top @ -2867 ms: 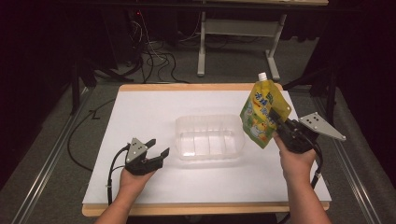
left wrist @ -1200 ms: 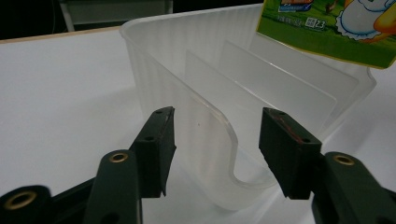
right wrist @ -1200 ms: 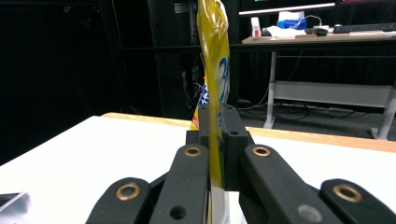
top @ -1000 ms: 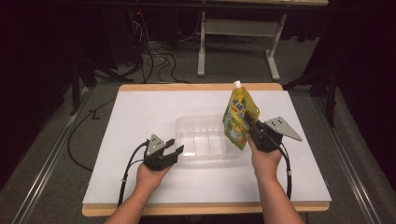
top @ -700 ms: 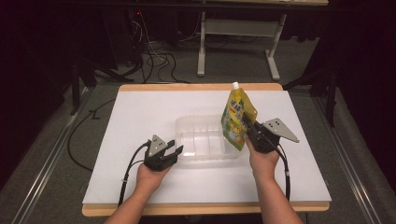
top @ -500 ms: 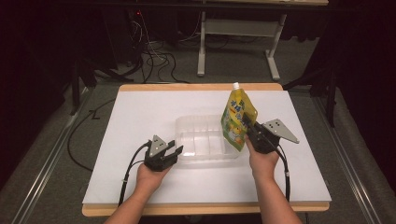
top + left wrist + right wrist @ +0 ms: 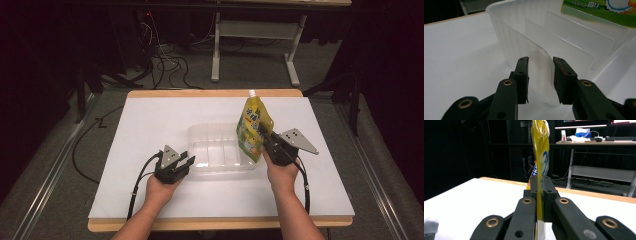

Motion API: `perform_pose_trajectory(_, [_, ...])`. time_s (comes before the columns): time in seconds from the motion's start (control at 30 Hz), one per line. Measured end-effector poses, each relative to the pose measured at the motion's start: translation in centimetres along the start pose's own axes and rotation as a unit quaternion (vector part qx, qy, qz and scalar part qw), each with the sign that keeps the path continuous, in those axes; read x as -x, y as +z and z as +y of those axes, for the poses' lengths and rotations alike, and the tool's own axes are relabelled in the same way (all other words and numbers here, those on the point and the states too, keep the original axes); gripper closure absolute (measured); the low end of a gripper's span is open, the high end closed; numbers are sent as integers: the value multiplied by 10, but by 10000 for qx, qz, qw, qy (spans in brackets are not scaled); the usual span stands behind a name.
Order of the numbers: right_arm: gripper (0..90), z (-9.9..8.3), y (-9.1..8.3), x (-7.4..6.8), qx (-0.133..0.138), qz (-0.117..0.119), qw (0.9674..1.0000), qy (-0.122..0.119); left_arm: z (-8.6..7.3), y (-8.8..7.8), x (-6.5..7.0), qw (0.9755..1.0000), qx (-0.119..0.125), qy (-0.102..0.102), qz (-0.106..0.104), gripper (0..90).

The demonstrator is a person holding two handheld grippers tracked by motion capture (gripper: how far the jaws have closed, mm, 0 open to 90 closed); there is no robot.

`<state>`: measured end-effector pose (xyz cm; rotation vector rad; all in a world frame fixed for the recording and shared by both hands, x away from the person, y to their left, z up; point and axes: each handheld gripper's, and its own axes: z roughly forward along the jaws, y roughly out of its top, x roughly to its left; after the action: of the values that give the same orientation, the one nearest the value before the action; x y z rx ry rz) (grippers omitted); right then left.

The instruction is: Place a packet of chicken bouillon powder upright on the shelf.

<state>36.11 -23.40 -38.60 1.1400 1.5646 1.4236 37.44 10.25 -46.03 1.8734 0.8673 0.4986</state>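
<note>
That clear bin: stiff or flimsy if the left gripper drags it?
Probably flimsy: the bin has thin translucent walls, and its corner bulges between the left gripper. Likely light, so it should slide on the table.

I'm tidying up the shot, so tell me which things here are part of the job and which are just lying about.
Part of the job: yellow-green spouted drink pouch, pinched in the right gripper; clear plastic divided container, its corner between the left gripper fingers.

Lying about: white table mat; metal desk frame and floor cables behind.
</note>
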Motion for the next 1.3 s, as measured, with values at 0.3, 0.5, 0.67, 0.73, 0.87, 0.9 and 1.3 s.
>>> perform_pose_trajectory(0.3, [900, -5, 0, 0, -134, -43, 9999, -86, 0, 0, 0, 10000, 1, 12, -30, 662])
perform_pose_trajectory(0.5, [900, -7, -2, 3, -186, -77, 9997, -132, 0, -3, 1, 10000, 35, 69, -54, 616])
perform_pose_trajectory(0.67, [900, -6, -3, 4, -208, -76, 9997, -134, 1, -7, 1, 9999, 123, 44, -64, 613])
perform_pose_trajectory(0.73, [900, -6, -3, 4, -202, -73, 9997, -144, 0, -7, 1, 9999, 96, 57, -70, 616])
perform_pose_trajectory(0.87, [900, -6, -2, 4, -237, -63, 9995, -194, 0, -6, 3, 9999, 86, 85, -102, 653])
perform_pose_trajectory(0.9, [900, -6, -2, 4, -237, -63, 9995, -194, 0, -6, 4, 9998, 71, 109, -118, 653])
perform_pose_trajectory(1.3, [900, 7, -1, -4, -304, -80, 9979, -564, 0, -4, 9, 9997, -13, 235, -72, 693])
